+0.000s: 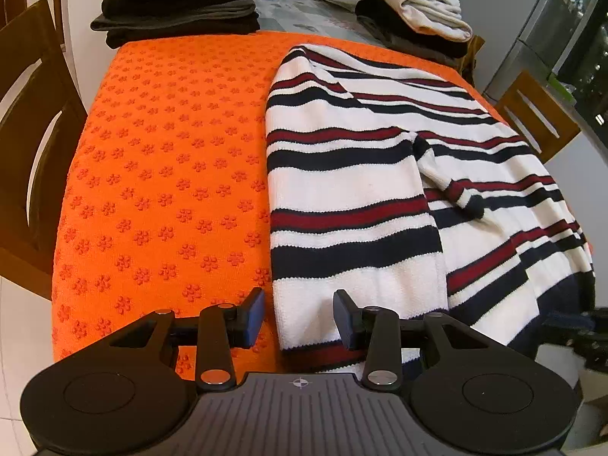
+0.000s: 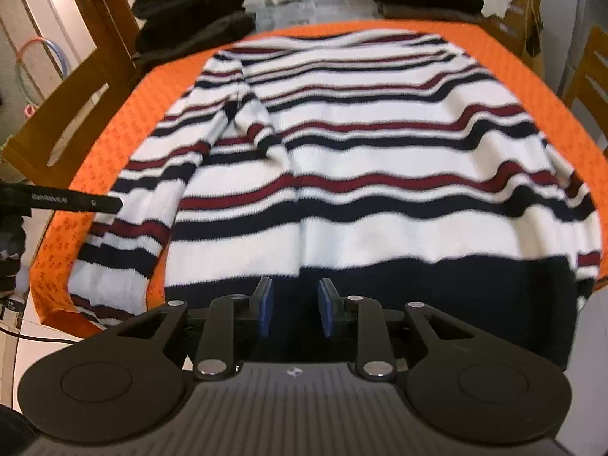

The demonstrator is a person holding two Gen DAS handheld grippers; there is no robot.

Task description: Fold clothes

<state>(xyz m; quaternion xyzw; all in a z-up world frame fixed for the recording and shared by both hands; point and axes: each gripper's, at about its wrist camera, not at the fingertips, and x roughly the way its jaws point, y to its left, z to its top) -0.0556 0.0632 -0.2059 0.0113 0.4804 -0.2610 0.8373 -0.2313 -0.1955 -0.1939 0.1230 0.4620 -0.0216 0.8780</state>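
Observation:
A white sweater with navy and dark red stripes [image 1: 353, 190] lies spread on an orange dotted mat [image 1: 163, 159]. One side and a sleeve are folded over its body. My left gripper [image 1: 300, 317] is open and empty, just above the near left corner of the folded part. In the right wrist view the sweater [image 2: 380, 159] fills the mat [image 2: 125, 114]. My right gripper [image 2: 294, 306] is open and empty over the sweater's navy hem. The left gripper's body [image 2: 76, 202] shows at that view's left edge.
Folded dark clothes [image 1: 178, 7] are stacked at the far left of the table. A cream garment on dark clothes [image 1: 414, 11] lies at the far right. Wooden chairs [image 1: 30, 144] stand on both sides. A fridge [image 1: 547, 30] stands far right.

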